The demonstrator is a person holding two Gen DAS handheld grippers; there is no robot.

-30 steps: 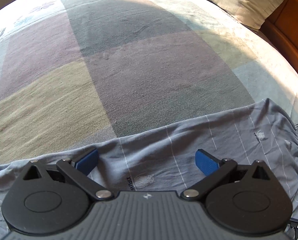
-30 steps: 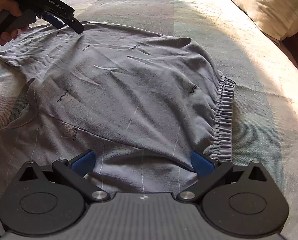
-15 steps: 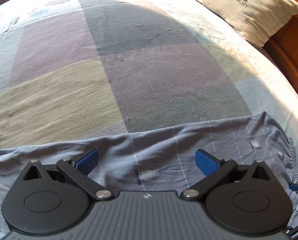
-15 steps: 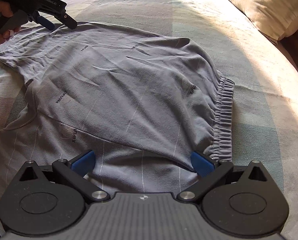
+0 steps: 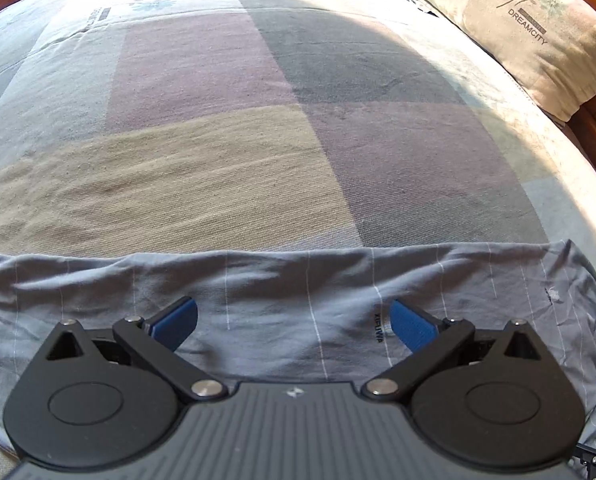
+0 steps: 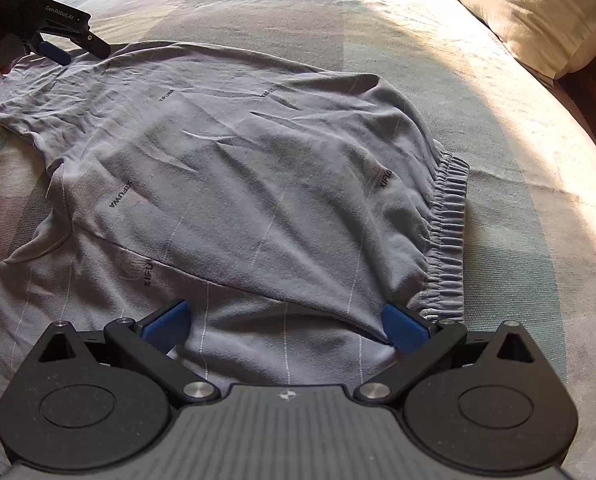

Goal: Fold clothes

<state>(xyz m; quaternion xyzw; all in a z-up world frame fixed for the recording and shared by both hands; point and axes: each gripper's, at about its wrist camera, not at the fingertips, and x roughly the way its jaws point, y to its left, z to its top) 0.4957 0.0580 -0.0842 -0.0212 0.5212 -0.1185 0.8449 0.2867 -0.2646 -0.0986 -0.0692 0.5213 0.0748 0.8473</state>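
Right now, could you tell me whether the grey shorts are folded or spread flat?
Folded once: in the right wrist view the grey shorts have a top layer lying over a lower layer, its edge running diagonally across.

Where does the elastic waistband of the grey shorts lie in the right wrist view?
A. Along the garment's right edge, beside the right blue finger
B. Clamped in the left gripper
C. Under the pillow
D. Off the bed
A. The gathered waistband runs down the right edge of the shorts on the bedspread, ending next to the open right gripper; the left gripper is at the far corner, also open.
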